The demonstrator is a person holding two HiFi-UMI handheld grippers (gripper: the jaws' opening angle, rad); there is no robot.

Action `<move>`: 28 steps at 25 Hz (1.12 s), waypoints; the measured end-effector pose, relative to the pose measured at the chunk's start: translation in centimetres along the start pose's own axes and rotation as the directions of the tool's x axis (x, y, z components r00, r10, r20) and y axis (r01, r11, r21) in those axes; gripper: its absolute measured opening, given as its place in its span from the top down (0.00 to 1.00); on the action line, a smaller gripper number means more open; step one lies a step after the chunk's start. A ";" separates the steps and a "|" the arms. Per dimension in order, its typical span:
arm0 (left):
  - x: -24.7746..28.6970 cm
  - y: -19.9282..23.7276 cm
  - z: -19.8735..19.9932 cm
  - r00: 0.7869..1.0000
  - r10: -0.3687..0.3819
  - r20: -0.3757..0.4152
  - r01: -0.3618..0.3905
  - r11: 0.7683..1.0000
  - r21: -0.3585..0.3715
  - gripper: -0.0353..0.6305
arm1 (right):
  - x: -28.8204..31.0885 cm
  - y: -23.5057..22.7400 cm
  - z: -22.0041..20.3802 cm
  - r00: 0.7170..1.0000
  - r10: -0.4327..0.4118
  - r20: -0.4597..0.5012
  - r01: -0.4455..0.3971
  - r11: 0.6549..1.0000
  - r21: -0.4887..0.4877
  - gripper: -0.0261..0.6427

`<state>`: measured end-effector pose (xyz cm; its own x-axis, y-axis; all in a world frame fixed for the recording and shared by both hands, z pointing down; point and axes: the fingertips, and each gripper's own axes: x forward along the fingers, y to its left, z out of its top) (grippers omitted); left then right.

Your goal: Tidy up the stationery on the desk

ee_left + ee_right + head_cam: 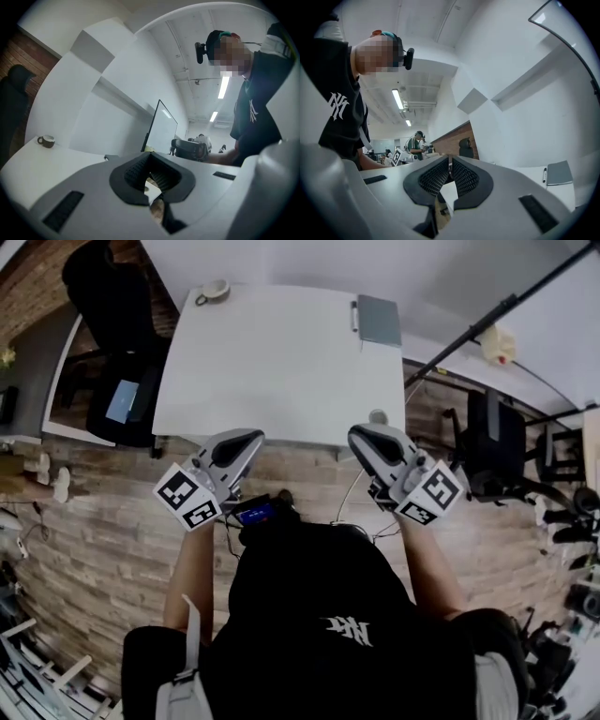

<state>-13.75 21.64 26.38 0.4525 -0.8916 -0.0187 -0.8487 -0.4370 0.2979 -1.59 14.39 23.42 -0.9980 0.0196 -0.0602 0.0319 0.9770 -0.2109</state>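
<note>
Both forearms reach fwd from the body, elbows bent, one hand round each grey handle. Left gripper [249, 440] and right gripper [360, 435] are held level, angled in twd each other, noses about at the near edge of the worktop [281, 371] and well apart side to side. Left jaws: pressed together, nothing btwn them. Right jaws: pads meet at the tips, only a thin slit lower down, nothing held.

Shells are smooth matt grey plastic w/ rounded corners. Pads are black w/ a fine mesh-like face. A white cube w/ black square markers sits at the back of each. Worktop is plain white, flat, squarish. The stationery lies nr the far right corner: a thin grey notebook [380, 320] w/ a pen [354, 315] just beside its left edge (both also show in the right gripper view). A cup [214, 291] w/ handle stands nr the far left corner. Floor [300, 472] has a wood-plank pattern.

Room: a wide bare white stretch runs btwn the grippers and the notebook. A black office chair [122, 362] stands off the left edge. A black pole [487, 320] slants past the far right corner.
</note>
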 end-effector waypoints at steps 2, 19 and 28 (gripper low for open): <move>0.0 -1.9 -0.7 1.000 0.002 -0.015 -0.003 1.000 -0.008 0.94 | -1.3 0.7 0.4 1.000 0.010 0.014 -0.010 1.000 -0.004 0.89; -1.8 -18.8 -7.6 0.992 -0.018 -0.128 0.009 0.998 -0.067 0.94 | -15.4 12.5 -2.9 0.987 0.151 0.051 -0.153 0.987 0.043 0.89; -3.0 -20.1 -9.3 0.987 -0.021 -0.157 0.010 0.998 -0.067 0.94 | -17.1 14.9 -4.4 0.987 0.161 -0.011 -0.161 0.987 0.029 0.89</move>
<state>4.52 34.19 29.30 0.5075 -0.8525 0.1254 -0.8238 -0.4373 0.3606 15.67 29.56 25.63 -0.9804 0.1790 -0.0828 0.1934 0.9546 -0.2267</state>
